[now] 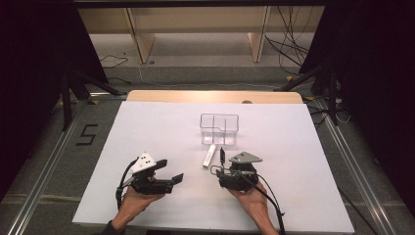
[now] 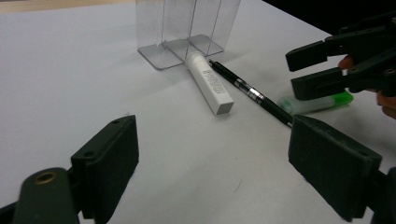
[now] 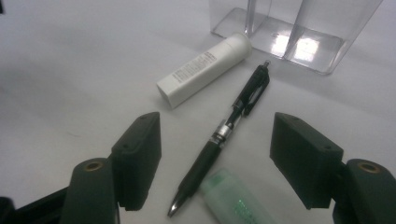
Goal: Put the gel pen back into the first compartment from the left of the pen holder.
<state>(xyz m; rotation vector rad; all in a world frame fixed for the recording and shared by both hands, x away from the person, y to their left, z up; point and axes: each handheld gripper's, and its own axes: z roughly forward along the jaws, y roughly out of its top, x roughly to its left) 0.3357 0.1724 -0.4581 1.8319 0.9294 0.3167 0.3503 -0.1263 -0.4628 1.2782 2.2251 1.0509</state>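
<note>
A black "5" marked on the floor (image 1: 86, 134) well off to the left of my left hand-held gripper (image 1: 169, 172), small print on the white tube (image 3: 204, 73) ahead of my right hand-held gripper (image 3: 215, 154), too blurred to read

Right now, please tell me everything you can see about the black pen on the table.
The black pen lies flat on the white table, between the open jaws of the right gripper, untouched by them. It looks plastic, with a clip, a silver ring mid-body, a dark grip and a metal tip. A white tube lies beside it; its tip end meets a green marker.
</note>
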